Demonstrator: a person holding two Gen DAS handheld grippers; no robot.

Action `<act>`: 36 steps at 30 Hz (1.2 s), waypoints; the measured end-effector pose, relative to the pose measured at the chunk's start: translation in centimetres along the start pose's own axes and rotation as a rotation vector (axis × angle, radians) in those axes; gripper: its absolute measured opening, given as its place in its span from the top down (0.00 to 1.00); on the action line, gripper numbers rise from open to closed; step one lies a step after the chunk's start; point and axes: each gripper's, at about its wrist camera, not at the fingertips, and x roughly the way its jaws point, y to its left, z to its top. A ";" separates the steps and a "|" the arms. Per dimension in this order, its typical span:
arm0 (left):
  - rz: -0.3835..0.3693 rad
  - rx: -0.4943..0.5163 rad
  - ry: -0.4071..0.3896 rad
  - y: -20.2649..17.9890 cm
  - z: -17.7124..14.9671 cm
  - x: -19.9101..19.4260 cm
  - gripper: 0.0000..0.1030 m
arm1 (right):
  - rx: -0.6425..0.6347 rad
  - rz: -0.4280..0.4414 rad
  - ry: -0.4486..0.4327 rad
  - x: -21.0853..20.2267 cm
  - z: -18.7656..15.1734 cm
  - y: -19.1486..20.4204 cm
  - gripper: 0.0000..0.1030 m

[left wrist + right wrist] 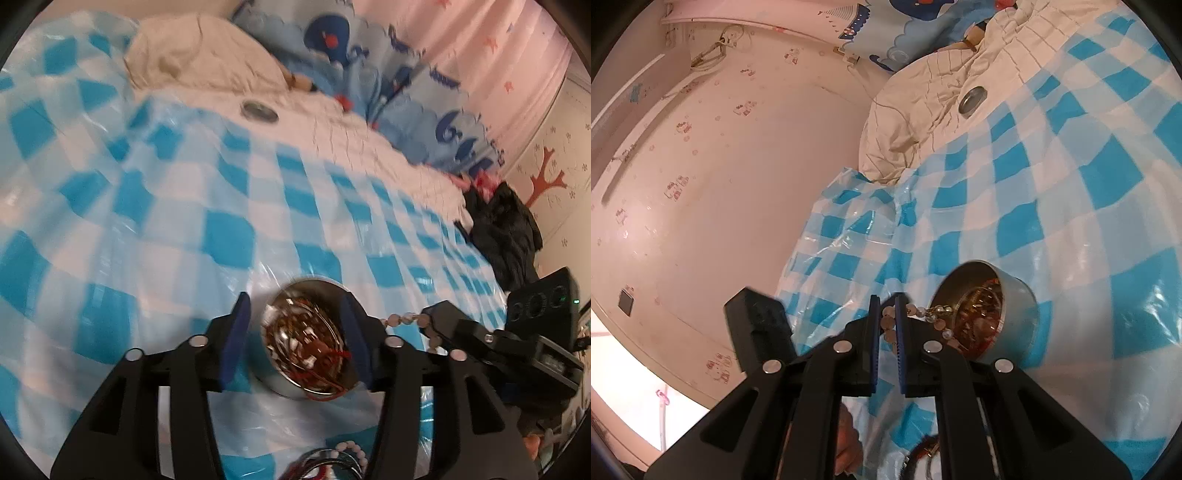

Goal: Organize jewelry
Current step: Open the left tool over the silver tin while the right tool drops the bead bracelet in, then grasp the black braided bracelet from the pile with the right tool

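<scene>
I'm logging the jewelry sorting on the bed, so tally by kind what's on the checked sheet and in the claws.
Round metal tins: 2, one full of jewelry between the open left claw fingers, one small lidded by the pillow
Pale bead strands: 1, pinched in the right claw
Loose jewelry heaps: 1, bottom edge
Total: 4

One round tin (306,354) of jewelry, one bead strand (916,314), one lid (259,110), two grippers

I see a bed (388,162) covered by a blue-and-white checked plastic sheet (229,229). A round metal tin (306,343) full of jewelry sits on the sheet. A small round lid (259,110) lies farther back on the cream quilt (207,62); dark clothing (506,236) at the edge.
</scene>
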 end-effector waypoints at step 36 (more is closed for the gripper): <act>0.214 0.340 0.023 -2.8 -6.3 -6.3 0.15 | -0.115 -0.579 0.150 -3.4 -8.4 -1.9 0.19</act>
